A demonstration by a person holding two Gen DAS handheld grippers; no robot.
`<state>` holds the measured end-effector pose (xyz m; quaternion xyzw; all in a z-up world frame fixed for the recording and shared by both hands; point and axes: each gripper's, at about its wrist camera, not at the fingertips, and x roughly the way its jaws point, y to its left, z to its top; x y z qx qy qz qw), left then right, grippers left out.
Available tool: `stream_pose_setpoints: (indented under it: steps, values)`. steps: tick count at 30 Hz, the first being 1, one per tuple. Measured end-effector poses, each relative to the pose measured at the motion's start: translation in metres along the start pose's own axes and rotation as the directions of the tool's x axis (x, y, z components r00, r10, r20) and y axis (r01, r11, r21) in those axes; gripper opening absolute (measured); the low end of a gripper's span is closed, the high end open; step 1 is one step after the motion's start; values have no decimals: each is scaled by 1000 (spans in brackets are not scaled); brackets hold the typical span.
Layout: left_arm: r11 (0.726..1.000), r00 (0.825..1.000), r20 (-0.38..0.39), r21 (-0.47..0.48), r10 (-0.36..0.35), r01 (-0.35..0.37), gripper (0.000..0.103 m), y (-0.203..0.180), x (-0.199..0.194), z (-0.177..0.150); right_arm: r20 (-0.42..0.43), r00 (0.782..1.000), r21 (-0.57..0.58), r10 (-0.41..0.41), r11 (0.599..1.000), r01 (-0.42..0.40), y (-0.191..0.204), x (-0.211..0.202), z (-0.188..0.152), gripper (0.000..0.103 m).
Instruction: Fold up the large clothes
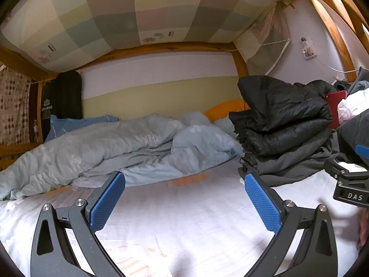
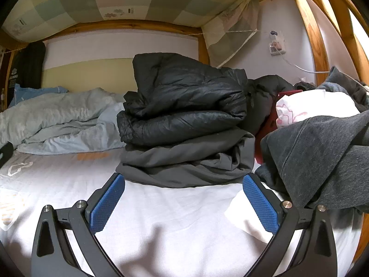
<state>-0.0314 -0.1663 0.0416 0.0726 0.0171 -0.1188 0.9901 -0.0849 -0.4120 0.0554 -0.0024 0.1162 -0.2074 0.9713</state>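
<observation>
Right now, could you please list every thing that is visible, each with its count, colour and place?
puffer jacket: 1, black, folded, top of the stack on the bed
grey garment: 1, dark grey, folded under the puffer jacket
duvet: 1, light blue, crumpled along the far side
bed sheet: 1, white, covering the mattress
dark grey clothing: count unclear, heaped at right
red object: 1, behind the stack
left gripper: 1, black, blue pads, open
right gripper: 1, same colours, open
</observation>
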Motion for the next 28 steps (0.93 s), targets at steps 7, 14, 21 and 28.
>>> stream_pose_setpoints:
  steps: [7,14,21,28]
  values:
    - [1000,1000,-22,14,-5,6,103,-2,4,-1,-3,1000,2,-2,1000,2,0,0,0,103]
    - [1000,1000,-22,20,-4,4,103,-2,2,-1,-6,1000,6,1,1000,-1,0,2,0,103]
    - [1000,999,-44,17,-6,7,103,-2,4,-2,-18,1000,12,-1,1000,1,-1,3,-1,103]
    - [1000,999,-53,10,-9,9,103,1,5,-2,-21,1000,13,0,1000,0,-2,4,-1,103]
